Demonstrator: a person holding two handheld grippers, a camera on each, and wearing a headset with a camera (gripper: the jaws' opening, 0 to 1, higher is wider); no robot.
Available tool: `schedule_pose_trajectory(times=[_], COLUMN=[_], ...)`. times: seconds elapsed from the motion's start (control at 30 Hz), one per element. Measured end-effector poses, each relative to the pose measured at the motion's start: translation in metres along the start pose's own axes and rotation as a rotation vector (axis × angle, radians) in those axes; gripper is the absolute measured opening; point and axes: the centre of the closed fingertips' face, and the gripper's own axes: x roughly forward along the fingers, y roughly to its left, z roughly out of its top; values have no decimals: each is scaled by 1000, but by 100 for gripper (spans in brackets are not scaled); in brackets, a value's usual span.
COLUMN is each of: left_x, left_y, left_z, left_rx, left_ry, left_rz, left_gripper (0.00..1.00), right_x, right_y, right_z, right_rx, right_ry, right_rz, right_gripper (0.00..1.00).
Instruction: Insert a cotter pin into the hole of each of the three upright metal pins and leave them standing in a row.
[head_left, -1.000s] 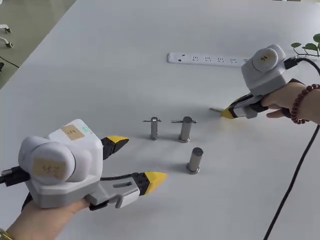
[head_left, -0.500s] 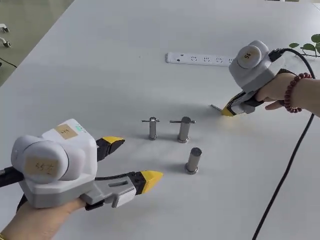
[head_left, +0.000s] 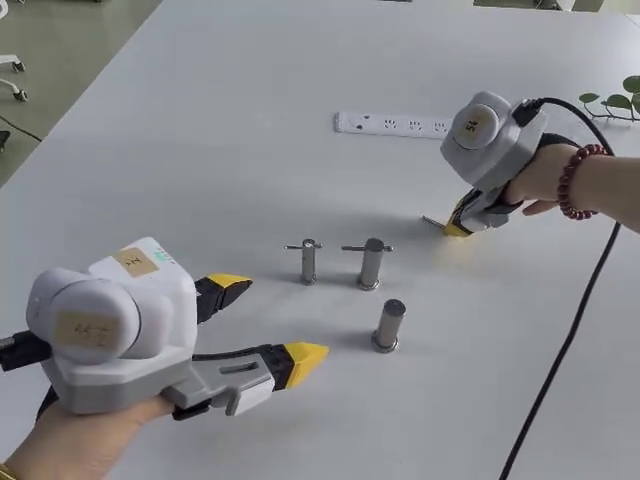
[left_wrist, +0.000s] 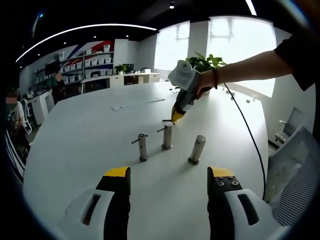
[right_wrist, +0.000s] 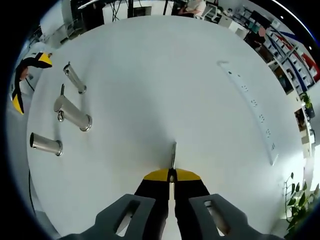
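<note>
White power strip (head_left: 392, 123), green plant (left_wrist: 202, 61)

place: office workroom | white table (head_left: 200, 150) | power strip (head_left: 390, 123) | stocked shelving (left_wrist: 95, 62) | mesh chair (left_wrist: 295, 162) | potted plant (left_wrist: 205, 61)

Three upright metal pins (head_left: 309, 262) (head_left: 371, 266) (head_left: 388, 325), three cotter pins (head_left: 303, 244) (head_left: 366, 246) (head_left: 432, 221), two grippers (head_left: 275, 318) (head_left: 455, 228) and one power strip (head_left: 390, 123).

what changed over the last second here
The right tongs, shut on a cotter pin, swung their body leftward in the head view and steeper over the tip, which kept its spot. Nothing was grabbed or released. The left tongs stayed open, and the three metal pins stayed upright in place.
</note>
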Motion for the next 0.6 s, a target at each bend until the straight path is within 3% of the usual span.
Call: schedule_pose_trajectory(times=[0.33,0.6], left_x=[0,2], left_y=[2,-3], left_z=[7,12], left_rx=[59,72], left_ry=[19,20], left_rz=[0,-5], left_gripper=[63,63], right_x=[-6,-24], right_y=[1,12], right_z=[6,14], right_rx=[-3,-98], right_ry=[-44,-78], right_rz=[-22,-59], right_gripper=[0,0])
